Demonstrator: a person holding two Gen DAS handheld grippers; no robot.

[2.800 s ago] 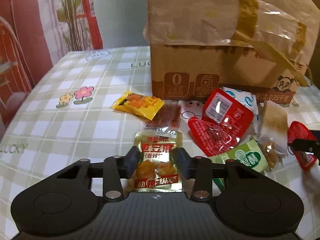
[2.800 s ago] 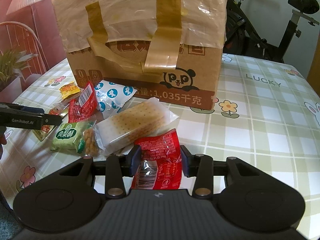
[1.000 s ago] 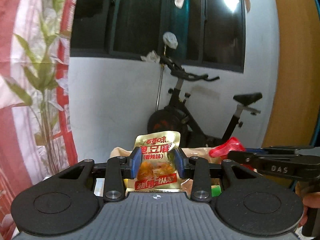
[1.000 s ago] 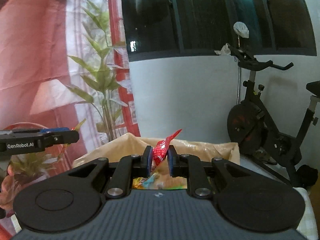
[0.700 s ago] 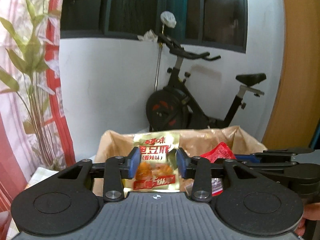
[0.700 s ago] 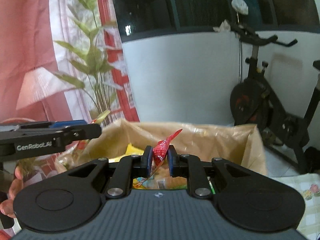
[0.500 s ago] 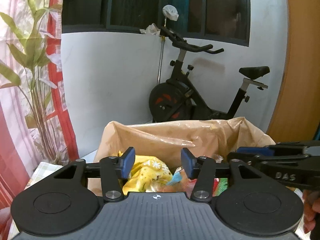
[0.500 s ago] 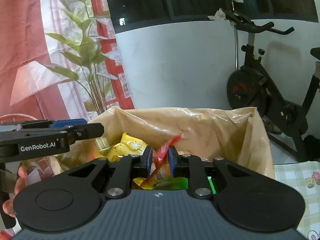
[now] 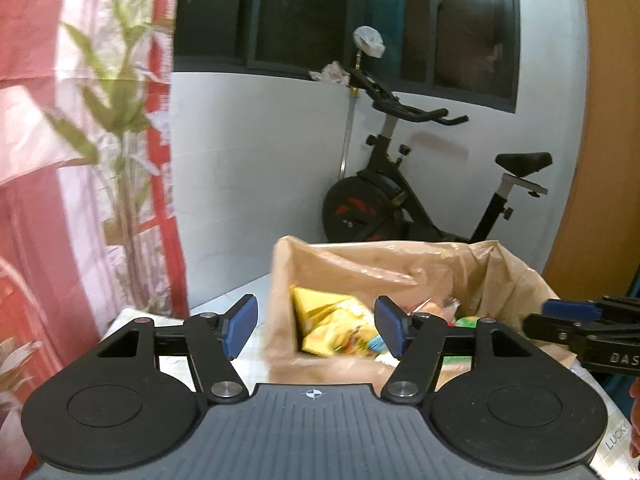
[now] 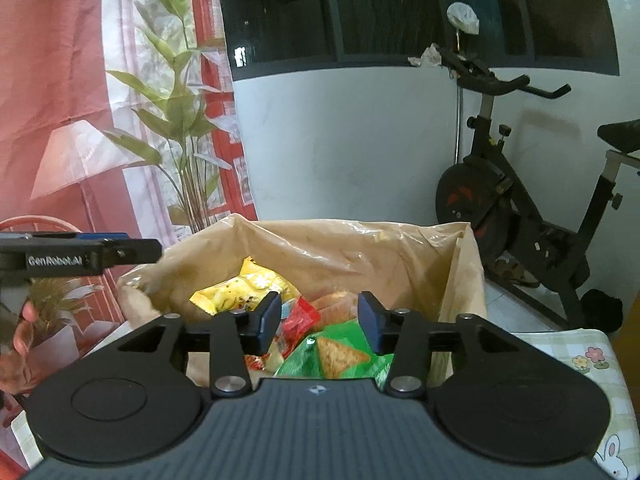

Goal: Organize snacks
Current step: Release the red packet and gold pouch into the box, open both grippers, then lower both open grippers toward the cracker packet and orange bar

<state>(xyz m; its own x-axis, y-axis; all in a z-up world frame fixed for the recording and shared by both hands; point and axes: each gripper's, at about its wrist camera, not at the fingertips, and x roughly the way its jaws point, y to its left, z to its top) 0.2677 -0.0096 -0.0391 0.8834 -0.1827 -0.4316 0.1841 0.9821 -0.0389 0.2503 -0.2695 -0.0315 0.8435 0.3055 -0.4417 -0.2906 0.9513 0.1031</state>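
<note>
A cardboard box lined with a tan plastic bag stands open on the table, with several snack packets inside. Among them are a yellow packet, a green chip bag and a red packet. My left gripper hovers over the box's left edge; its jaws are opening and nothing is between them. My right gripper hangs above the box's middle, jaws opening, with the red packet lying loose below the left finger. Each gripper shows in the other's view, the right gripper and the left gripper.
An exercise bike stands behind the box by a white wall. A red-and-white curtain with a leaf print hangs on the left. The checked tablecloth shows at the box's right. A person's hand holds the left gripper.
Both grippers rose from the table to above the box, then let go: the gold packet left the left jaws and the red packet dropped from the right jaws into the box.
</note>
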